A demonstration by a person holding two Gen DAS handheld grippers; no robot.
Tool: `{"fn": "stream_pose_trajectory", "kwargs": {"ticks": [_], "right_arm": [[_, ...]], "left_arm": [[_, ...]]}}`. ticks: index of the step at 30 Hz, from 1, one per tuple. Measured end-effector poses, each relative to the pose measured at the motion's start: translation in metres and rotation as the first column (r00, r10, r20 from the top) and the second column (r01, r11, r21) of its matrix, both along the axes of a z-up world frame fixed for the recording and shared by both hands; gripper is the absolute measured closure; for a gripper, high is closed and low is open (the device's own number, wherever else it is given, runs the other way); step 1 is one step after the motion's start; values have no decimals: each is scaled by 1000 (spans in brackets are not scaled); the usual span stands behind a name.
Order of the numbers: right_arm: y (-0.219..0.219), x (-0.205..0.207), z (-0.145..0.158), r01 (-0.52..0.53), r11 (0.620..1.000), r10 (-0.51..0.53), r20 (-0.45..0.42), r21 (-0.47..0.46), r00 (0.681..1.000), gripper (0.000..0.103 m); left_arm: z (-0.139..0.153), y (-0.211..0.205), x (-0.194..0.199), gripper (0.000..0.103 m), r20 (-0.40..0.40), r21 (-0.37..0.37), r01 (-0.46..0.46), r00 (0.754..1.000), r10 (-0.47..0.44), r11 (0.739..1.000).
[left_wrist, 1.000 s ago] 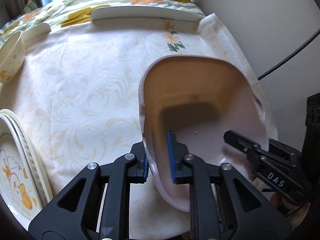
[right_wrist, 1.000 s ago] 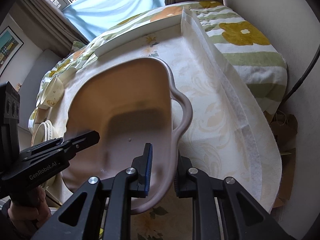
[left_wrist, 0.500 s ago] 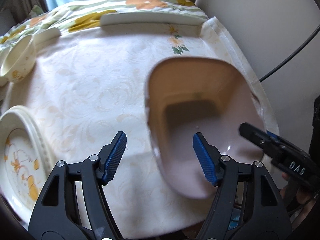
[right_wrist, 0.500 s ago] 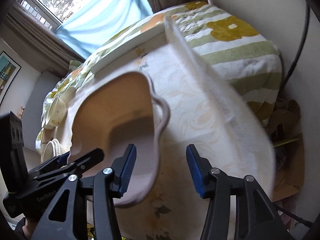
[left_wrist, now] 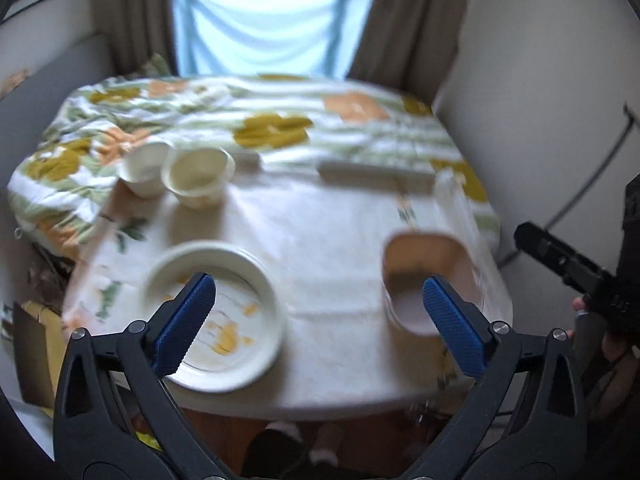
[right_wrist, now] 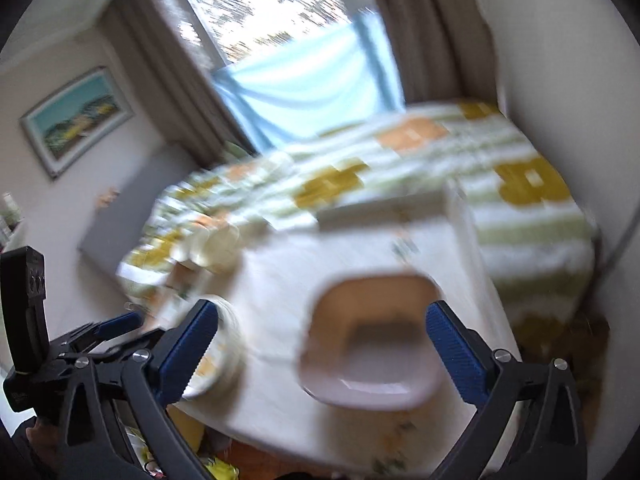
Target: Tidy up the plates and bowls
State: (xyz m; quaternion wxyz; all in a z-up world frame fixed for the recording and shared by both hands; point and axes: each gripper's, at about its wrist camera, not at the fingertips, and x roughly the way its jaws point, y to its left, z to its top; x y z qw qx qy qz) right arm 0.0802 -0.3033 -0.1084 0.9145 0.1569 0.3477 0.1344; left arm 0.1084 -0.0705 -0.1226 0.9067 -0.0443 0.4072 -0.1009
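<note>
A pink square tub [left_wrist: 432,276] rests on the table near its front right corner, also seen in the right wrist view as the pink tub [right_wrist: 372,340]. My left gripper [left_wrist: 316,292] hangs above and in front of the table, its jaws opening wide with nothing between them. My right gripper [right_wrist: 322,320] hovers over the tub, jaws also opening, holding nothing. A stack of white plates [left_wrist: 216,316] with a yellow print lies front left. Two cream bowls [left_wrist: 198,176] stand at the back left. Both views are blurred.
A white cloth [left_wrist: 320,232] covers the table. A long white tray [left_wrist: 376,172] lies along its far edge, with floral bedding [left_wrist: 272,128] behind. A wall and a black cable [left_wrist: 592,176] close the right side. A window with blue fabric [right_wrist: 312,92] is at the back.
Both grippers were shut on the pink tub's rim. They have opened, let it go, and risen and drawn back, so the whole table shows now. The tub stays on the table.
</note>
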Motion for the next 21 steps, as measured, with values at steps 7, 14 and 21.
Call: {"fn": "stream_pose_trajectory", "kwargs": {"ticks": [7, 14, 21], "right_arm": [[64, 59, 11, -122, 991, 120, -51, -46, 992, 0], [120, 148, -15, -146, 989, 149, -185, 29, 972, 0], [179, 228, -63, -144, 989, 149, -341, 40, 928, 0]], "left_arm": [[11, 86, 42, 0, -27, -48, -171, 985, 170, 984], [-8, 157, 117, 0, -126, -111, -198, 975, 184, 974], [-73, 191, 208, 9, -277, -159, -210, 947, 160, 965]]}}
